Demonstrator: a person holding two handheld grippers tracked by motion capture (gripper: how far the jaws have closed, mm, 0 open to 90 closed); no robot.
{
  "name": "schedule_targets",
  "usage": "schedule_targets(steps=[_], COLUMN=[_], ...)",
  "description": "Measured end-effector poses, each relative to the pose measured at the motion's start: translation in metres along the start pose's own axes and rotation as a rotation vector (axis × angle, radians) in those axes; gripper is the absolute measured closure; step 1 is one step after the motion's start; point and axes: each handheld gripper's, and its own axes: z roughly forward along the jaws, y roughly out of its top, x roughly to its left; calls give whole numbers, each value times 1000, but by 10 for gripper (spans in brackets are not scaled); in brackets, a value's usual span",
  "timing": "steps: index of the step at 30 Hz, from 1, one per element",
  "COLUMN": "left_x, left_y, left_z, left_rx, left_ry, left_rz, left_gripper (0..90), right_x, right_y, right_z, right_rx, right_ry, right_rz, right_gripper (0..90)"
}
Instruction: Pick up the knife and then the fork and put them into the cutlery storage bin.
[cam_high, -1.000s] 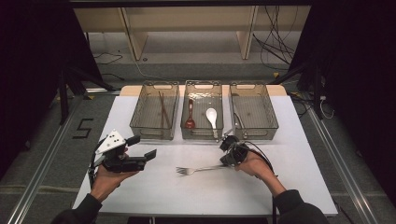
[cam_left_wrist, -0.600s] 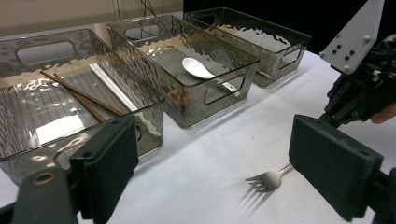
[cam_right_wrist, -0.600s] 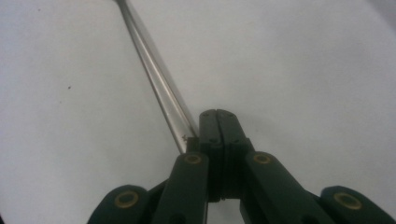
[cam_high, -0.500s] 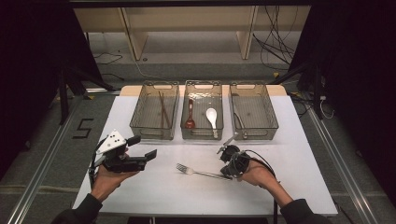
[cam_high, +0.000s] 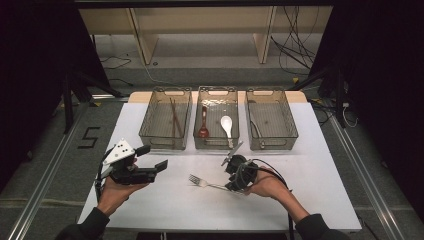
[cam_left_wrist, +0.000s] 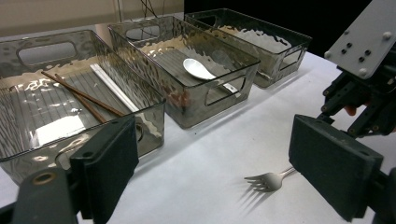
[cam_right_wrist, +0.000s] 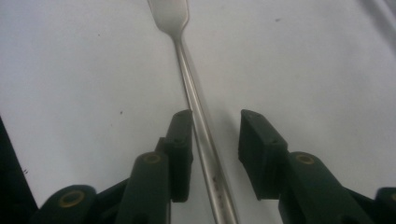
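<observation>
A metal fork lies on the white table, tines pointing left. My right gripper is at its handle end and its jaws have just been opening. In the right gripper view the fork runs between the parted jaws of the right gripper, close to the left pad and not pinched. My left gripper hovers open and empty at the table's left. In the left gripper view the open left gripper frames the fork.
Three clear bins stand in a row at the back. The left bin holds chopsticks. The middle bin holds a brown spoon and a white spoon. The right bin holds a thin utensil.
My right gripper has drawn toward the table's near edge, swinging the fork's handle that way, and its jaws have parted from the handle. The left gripper has stayed put.
</observation>
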Motion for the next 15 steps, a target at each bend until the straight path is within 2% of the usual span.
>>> schedule_targets(steps=[6, 11, 15], left_x=[0, 0, 0], left_y=[0, 0, 0], left_z=[0, 0, 0], left_rx=[0, -6, -8], left_ry=[1, 1, 1], left_rz=[0, -6, -9], left_gripper=[154, 154, 154], right_x=[5, 7, 7], right_y=[15, 20, 23], right_z=[13, 21, 21], right_rx=[54, 82, 100], right_ry=[-3, -5, -20], right_rz=[-52, -69, -98], right_gripper=[555, 560, 605])
